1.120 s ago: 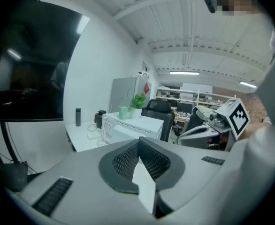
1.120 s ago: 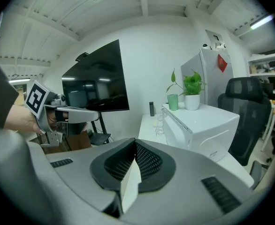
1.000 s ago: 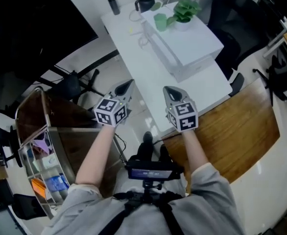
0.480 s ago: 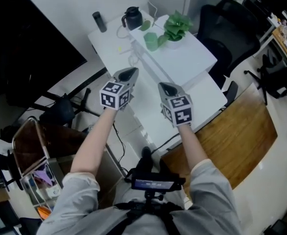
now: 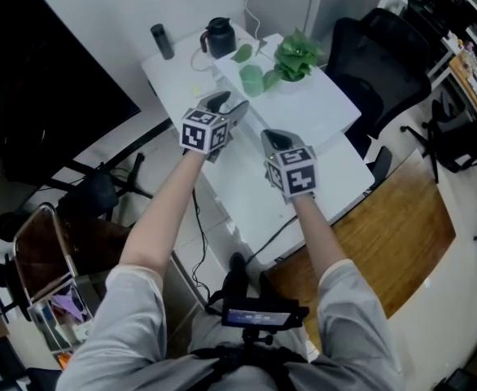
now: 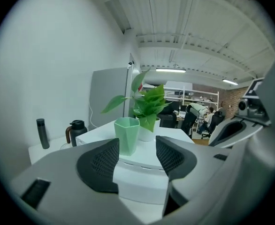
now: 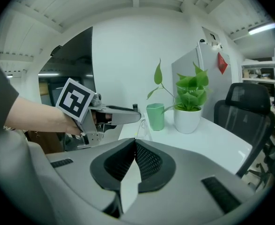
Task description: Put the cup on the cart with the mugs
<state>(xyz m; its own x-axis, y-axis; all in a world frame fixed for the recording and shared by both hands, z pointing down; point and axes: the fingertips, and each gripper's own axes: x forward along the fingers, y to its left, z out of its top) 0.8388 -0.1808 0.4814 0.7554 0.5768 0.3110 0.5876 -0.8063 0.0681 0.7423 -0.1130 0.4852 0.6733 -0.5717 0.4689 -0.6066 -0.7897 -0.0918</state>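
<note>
A pale green cup (image 5: 252, 80) stands on a raised white box (image 5: 320, 108) on the white table, next to a potted plant (image 5: 297, 54). My left gripper (image 5: 227, 105) hovers over the table just short of the cup. Its jaws have just been opening and hold nothing. The cup (image 6: 127, 135) shows beyond the gap in the left gripper view (image 6: 137, 149). My right gripper (image 5: 273, 140) is shut and empty, lower right of the left one. In the right gripper view (image 7: 135, 144) the cup (image 7: 155, 116) stands ahead. The cart (image 5: 37, 243) is at the lower left.
A black jug (image 5: 219, 37) and a dark bottle (image 5: 162, 41) stand at the table's far end. A black office chair (image 5: 369, 55) is on the right, a large dark screen (image 5: 43, 80) on the left. A wooden surface (image 5: 377, 243) lies near right.
Both grippers have moved forward over the table towards the cup. The left jaws went from shut to open. The cart has slid towards the lower left corner of the head view.
</note>
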